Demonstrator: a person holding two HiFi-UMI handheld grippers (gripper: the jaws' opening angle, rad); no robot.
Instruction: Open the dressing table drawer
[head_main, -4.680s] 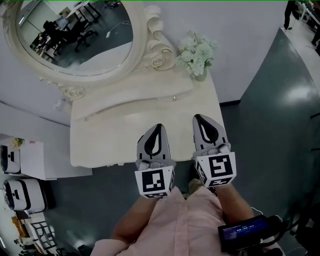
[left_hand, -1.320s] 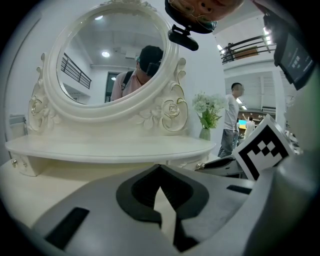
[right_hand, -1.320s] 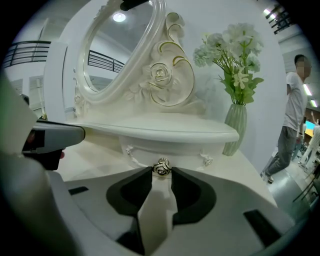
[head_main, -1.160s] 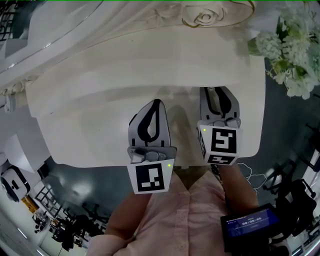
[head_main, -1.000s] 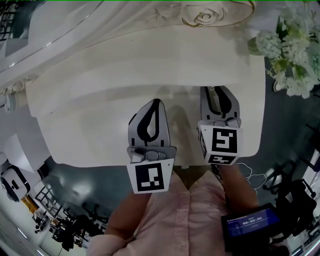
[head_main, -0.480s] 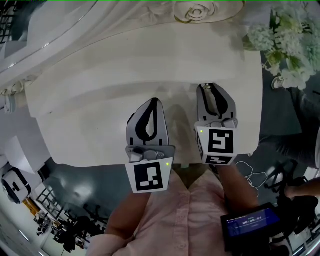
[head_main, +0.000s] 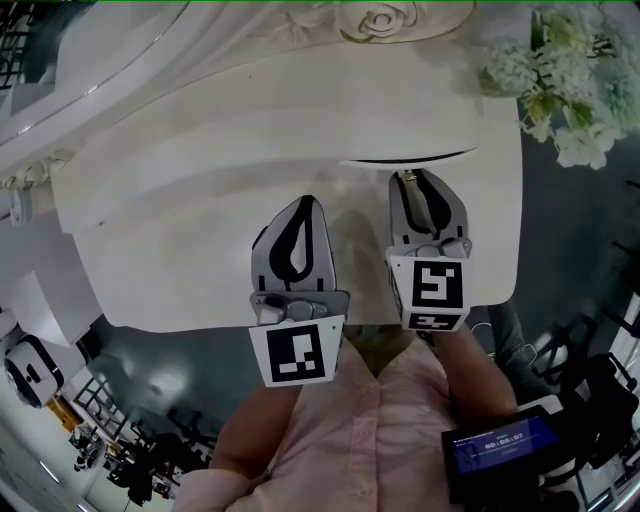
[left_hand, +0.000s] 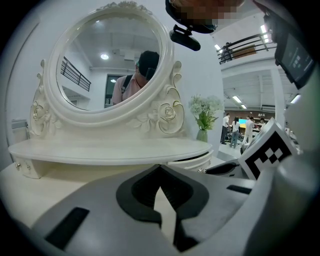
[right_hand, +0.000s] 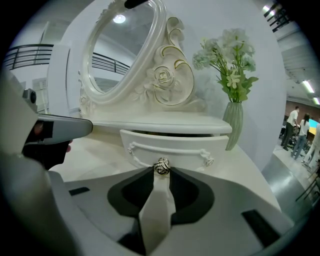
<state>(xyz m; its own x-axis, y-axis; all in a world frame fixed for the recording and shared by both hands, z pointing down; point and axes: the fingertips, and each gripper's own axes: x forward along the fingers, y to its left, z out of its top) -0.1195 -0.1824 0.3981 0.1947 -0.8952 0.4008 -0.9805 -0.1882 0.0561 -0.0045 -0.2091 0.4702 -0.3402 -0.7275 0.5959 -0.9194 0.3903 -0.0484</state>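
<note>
The cream dressing table (head_main: 190, 240) fills the head view. Its small drawer (right_hand: 175, 144) under the raised shelf stands a crack open, with a dark gap (head_main: 405, 160) above its front. My right gripper (head_main: 408, 178) is shut on the drawer's silver rose knob (right_hand: 161, 166); its jaws have just been closing, with the knob between the tips. My left gripper (head_main: 305, 202) hovers over the table top to the left, shut and holding nothing. In the left gripper view the drawer (left_hand: 192, 159) shows at right, next to the right gripper (left_hand: 222, 169).
An oval mirror (left_hand: 107, 65) in a carved frame stands at the back of the table. A vase of white flowers (right_hand: 232, 117) sits at the table's right end, close to the drawer. Grey floor (head_main: 580, 250) lies to the right.
The drawer has come out a crack: a dark gap now shows under the shelf. The right gripper has drawn back a little toward me with the knob. The left gripper has kept still.
</note>
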